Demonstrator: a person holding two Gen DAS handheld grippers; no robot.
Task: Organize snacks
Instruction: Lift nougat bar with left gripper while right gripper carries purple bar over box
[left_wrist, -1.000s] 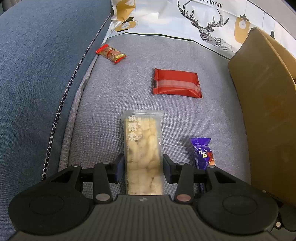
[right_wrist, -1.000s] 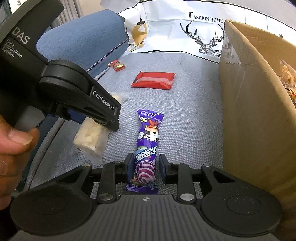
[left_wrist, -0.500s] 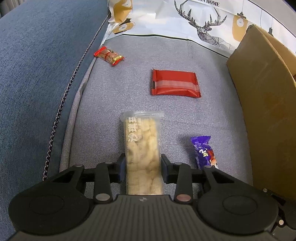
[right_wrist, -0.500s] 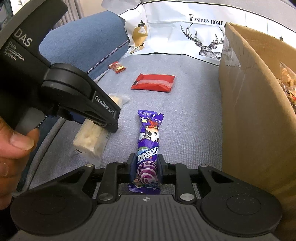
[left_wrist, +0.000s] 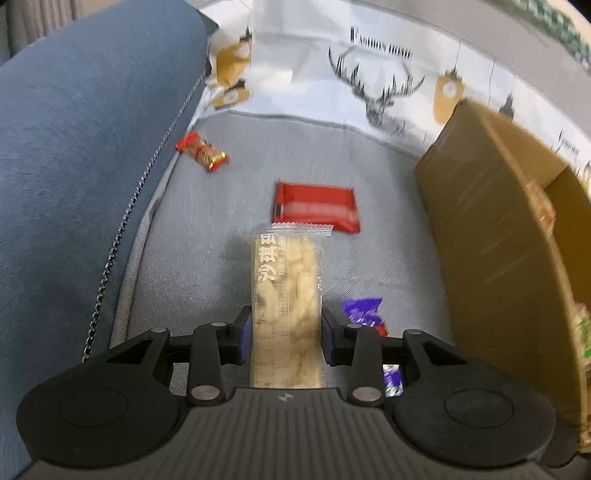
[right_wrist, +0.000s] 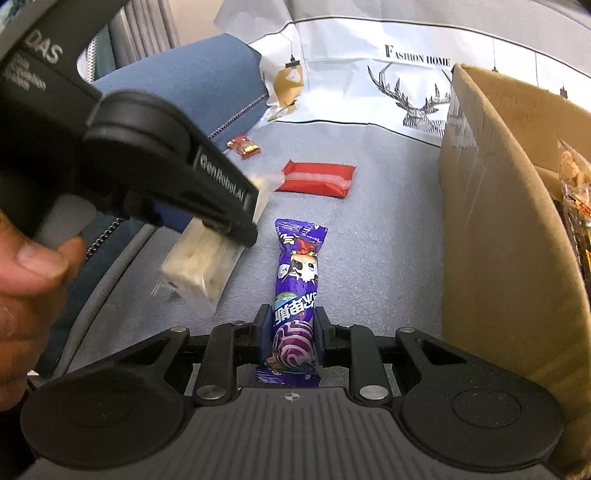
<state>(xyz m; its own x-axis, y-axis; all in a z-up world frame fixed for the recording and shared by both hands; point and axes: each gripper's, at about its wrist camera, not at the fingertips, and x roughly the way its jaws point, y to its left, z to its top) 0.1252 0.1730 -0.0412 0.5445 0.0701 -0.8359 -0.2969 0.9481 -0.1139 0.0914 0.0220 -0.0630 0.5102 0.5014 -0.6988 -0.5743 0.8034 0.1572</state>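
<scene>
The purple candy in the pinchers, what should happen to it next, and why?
Probably lift it. The right gripper is shut on the purple candy, which looks to be still lying on the grey cushion. The cardboard box with other snacks stands just to its right, so up and over its wall seems the way.
</scene>
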